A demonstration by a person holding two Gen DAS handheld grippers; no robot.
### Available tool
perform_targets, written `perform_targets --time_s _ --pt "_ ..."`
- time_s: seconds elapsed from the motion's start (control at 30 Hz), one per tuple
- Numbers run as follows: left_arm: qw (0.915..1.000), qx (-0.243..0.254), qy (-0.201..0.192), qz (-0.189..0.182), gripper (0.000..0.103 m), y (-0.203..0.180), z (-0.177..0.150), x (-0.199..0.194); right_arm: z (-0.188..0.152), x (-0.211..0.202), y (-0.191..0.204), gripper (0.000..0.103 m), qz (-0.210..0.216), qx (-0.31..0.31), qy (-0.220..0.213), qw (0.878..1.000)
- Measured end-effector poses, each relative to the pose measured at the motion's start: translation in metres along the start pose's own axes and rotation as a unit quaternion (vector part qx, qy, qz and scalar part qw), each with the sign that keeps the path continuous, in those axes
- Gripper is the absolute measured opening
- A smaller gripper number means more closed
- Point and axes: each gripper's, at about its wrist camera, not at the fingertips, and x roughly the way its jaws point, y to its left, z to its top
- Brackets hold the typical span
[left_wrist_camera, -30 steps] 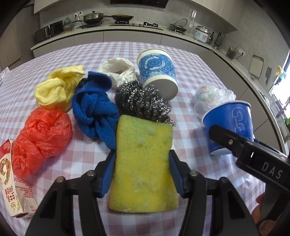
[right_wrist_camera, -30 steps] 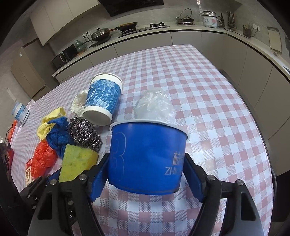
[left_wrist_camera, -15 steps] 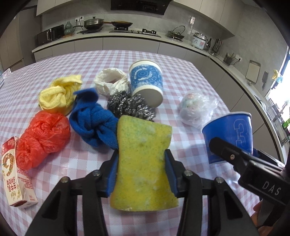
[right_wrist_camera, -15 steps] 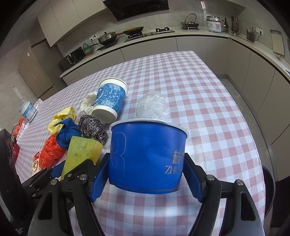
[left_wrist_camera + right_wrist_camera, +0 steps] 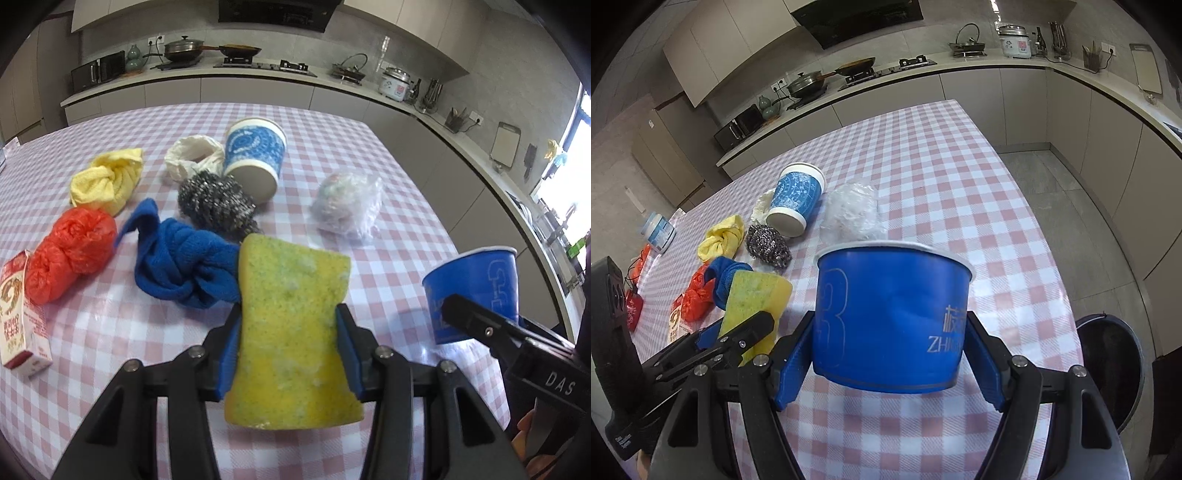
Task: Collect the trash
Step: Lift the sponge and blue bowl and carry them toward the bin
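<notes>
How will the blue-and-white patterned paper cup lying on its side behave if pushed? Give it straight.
The blue-and-white patterned paper cup would probably roll in a curve, since its body tapers. It looks empty, so likely light and easily crushed. The steel wool scourer beside it may block rolling that way.

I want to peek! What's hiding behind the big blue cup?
In the right wrist view a crumpled clear plastic bag pokes up behind the blue cup. Its lower part is covered by the cup, and the cup's inside cannot be seen.
</notes>
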Motion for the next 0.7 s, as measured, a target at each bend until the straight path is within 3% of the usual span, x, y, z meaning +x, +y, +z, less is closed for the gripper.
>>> perform_targets --time_s 0.13,0.37,0.7 --pt "0.9999 0.016 0.0 0.006 0.051 -0.017 -0.013 0.001 -0.005 -0.003 -0.01 0.078 -0.001 0.001 0.005 1.0" --pt "0.9995 0.022 -0.003 0.022 0.063 -0.02 -0.03 -0.007 -0.008 0.0 -0.015 0.078 -0.003 -0.003 0.017 1.0" --pt "0.9993 0.021 -0.004 0.029 0.065 -0.011 -0.048 -0.018 -0.016 0.012 -0.002 0.078 0.009 -0.017 0.031 0.999"
